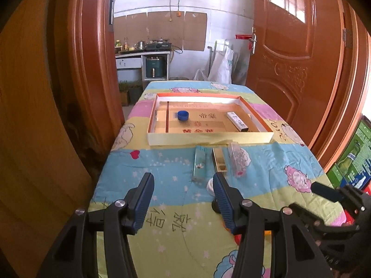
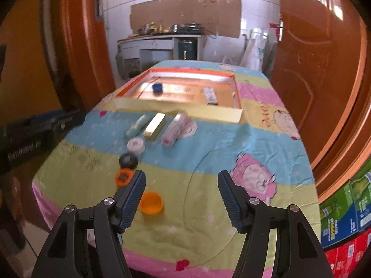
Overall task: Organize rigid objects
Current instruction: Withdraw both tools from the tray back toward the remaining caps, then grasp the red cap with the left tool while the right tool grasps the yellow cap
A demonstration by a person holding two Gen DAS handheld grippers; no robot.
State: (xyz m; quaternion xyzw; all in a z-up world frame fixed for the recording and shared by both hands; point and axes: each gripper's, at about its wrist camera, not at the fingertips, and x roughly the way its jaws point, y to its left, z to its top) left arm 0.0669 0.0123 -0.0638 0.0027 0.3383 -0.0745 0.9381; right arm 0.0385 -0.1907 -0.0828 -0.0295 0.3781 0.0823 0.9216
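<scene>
Glossy reddish-brown wooden doors point(image 1: 294, 53) frame a kitchen beyond the table point(image 1: 167, 238), which is covered by a soft cartoon-print cloth in blue, green and pink bands. From the left wrist view, a shallow rectangular cardboard tray point(image 1: 208, 138) with an orange rim sits at the far half of the table; it holds two items, one round blue cap point(image 1: 183, 115) toward its left and one long white box point(image 1: 237, 120) toward its right, well apart. Just in front of the tray's near wall lie three slender oblong pieces side by side: a translucent teal case point(image 1: 199, 162), an open gold-lined box point(image 1: 219, 159) and a clear plastic case point(image 1: 236, 159). The left gripper point(image 1: 183, 185) hangs above the blue band with its ribbed blue pads spread wide and nothing between them; a white cap point(image 1: 210, 186) shows partly behind its right finger. The table's left edge drops close to a door frame. From the right wrist view, which is blurred, four round caps trail diagonally toward the near left: white point(image 2: 136, 145), black point(image 2: 128, 160), a dark-centred orange cap point(image 2: 124, 177) and a hollow orange cap point(image 2: 151, 202). The right gripper point(image 2: 182, 181) is likewise spread wide and empty, the hollow orange cap just beside its left finger. Bare cloth lies open ahead of it and to the right, up to the table's edge beside stacked printed cartons point(image 2: 347, 210).
</scene>
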